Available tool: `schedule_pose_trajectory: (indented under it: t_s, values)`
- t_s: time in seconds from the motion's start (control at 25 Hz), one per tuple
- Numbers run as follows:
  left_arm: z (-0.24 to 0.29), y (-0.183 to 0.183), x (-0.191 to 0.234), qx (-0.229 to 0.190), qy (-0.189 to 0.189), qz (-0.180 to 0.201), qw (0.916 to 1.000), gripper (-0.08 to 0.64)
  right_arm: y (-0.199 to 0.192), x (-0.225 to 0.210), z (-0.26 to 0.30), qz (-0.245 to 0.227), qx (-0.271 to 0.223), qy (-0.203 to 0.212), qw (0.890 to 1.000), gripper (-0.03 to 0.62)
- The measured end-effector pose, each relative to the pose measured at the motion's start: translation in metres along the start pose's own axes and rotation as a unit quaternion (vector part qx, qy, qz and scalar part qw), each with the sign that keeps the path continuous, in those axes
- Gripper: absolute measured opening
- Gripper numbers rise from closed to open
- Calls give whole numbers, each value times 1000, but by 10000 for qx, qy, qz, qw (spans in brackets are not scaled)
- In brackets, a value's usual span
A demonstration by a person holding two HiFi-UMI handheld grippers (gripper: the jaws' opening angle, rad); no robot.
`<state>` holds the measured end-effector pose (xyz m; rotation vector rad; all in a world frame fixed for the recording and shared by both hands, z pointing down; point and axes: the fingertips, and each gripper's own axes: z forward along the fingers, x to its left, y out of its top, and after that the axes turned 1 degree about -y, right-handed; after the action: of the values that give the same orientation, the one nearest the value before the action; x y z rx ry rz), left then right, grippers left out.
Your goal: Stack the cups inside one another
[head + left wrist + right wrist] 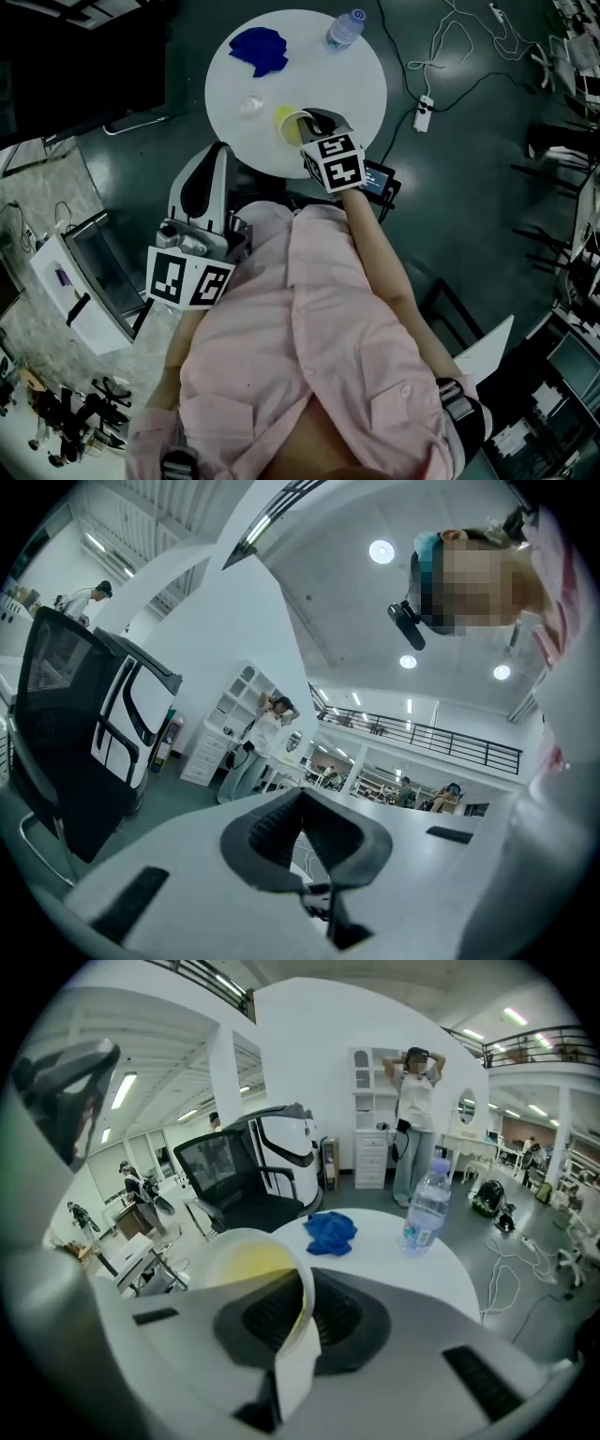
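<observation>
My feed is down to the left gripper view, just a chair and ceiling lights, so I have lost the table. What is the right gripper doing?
Observer: The right gripper is shut on the wall of a paper cup with a yellow inside.
Operator: Any other cup to stack it into?
Observer: In the head view a small clear round thing, possibly a cup, sits on the round white table, to the picture's left of the held cup.
Operator: What else is on there?
Observer: A blue cloth and a water bottle, both near the far edge.
</observation>
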<state>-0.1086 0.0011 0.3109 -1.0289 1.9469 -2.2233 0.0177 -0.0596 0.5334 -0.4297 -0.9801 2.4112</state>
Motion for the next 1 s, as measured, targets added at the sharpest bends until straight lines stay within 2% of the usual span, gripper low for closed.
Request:
schedule_pose_trajectory:
  t_s: [0.48,1.0]
  values:
    - [1,-4,-13,125,-188,142,9996,9,52,-10,-70,397,-1284,-323,9904,37]
    - [-4,-12,-22,245,-333,228,9989,9,48,-10,-115,619,-1734,-633,9809,37]
